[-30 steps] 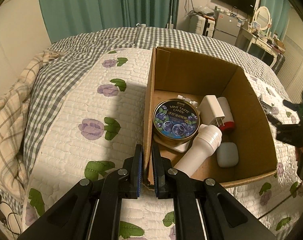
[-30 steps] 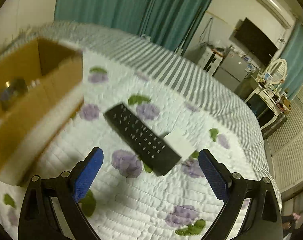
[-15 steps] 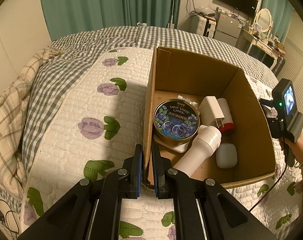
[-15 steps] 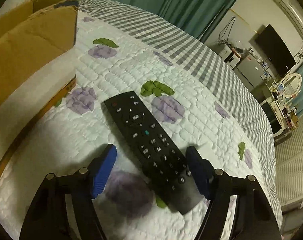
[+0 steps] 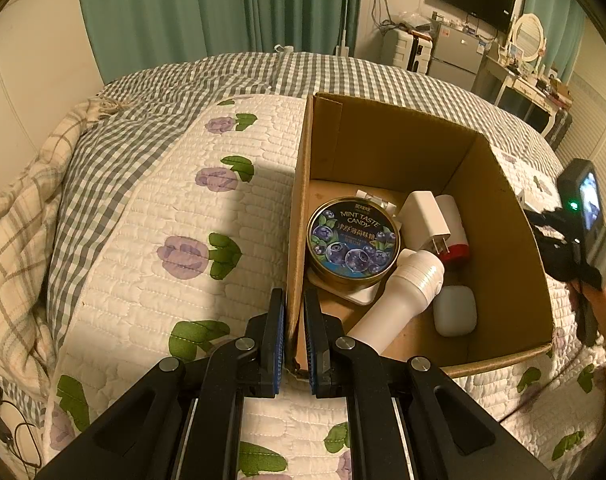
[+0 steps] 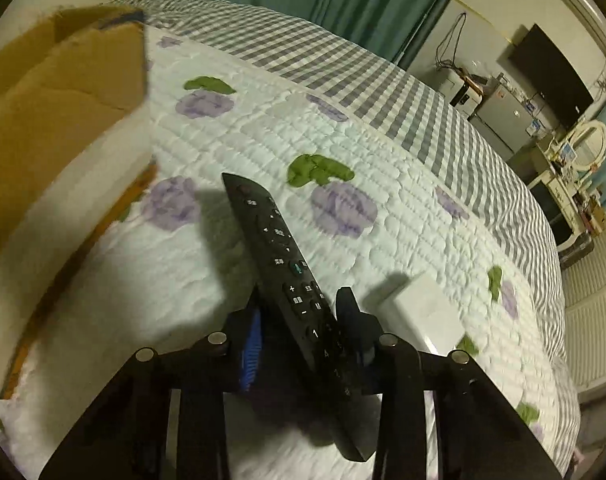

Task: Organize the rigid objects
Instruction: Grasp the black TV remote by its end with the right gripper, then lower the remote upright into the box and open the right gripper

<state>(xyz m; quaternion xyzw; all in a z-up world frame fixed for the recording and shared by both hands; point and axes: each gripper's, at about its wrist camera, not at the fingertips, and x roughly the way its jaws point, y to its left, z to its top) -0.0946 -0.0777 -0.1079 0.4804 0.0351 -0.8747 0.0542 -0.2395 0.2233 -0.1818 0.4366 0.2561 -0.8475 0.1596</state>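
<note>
My left gripper [image 5: 293, 320] is shut on the left wall of an open cardboard box [image 5: 499, 248] on the bed. Inside lie a round mint candy tin [image 5: 353, 238], a white flashlight-like tube [image 5: 399, 300], a white charger [image 5: 425, 220], a red-capped white bottle [image 5: 453, 224] and a white earbud case [image 5: 455, 316]. My right gripper [image 6: 299, 320] is shut on a black remote control [image 6: 287, 252], which points away and tilts up off the quilt. The right gripper body [image 5: 583, 228] shows beyond the box's right wall.
A small white box [image 6: 423, 312] lies on the quilt right of the remote. The cardboard box [image 6: 55, 92] stands to the left in the right wrist view. The flowered quilt [image 5: 151, 240] covers the bed, with a plaid blanket [image 5: 19, 232] at the left edge.
My right gripper moved down over the remote, closed its fingers on it and lifted its near end. My left gripper kept its hold on the box wall.
</note>
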